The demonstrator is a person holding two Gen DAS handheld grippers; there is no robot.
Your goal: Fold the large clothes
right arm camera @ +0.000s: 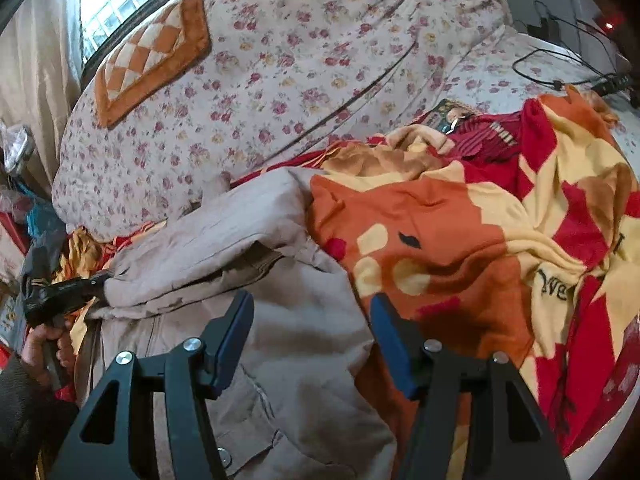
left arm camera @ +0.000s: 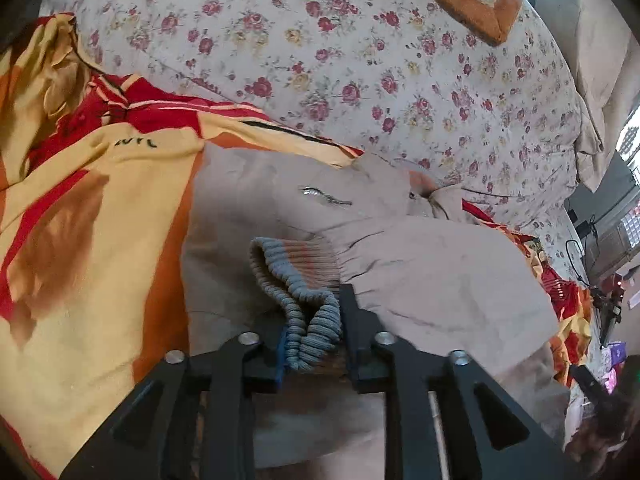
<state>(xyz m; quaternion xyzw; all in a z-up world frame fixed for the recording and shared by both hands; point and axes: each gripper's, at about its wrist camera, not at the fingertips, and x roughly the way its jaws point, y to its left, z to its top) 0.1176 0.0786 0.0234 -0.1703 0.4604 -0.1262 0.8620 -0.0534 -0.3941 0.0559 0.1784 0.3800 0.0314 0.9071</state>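
Bed spread with a fleecy yellow, orange and red patterned blanket (right arm camera: 460, 216), backed by a rose-print floral quilt (left arm camera: 320, 60) and an orange checked cushion (right arm camera: 148, 52) under a bright window. Spread across the blanket, a beige woven jacket (right arm camera: 288, 340), creased. Left claw (left arm camera: 312, 340) clamped on its grey ribbed knit cuff (left arm camera: 296, 292). Right claw (right arm camera: 312, 340) wide open above the jacket, gripping nothing.

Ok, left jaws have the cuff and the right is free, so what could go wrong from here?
The left gripper pinches only the ribbed cuff, bunched between the jaws; stretchy knit may slip free when pulled. The beige jacket lies on a rumpled fleece blanket, which could drag along. The right gripper, open above both fabrics, might catch blanket along with jacket.
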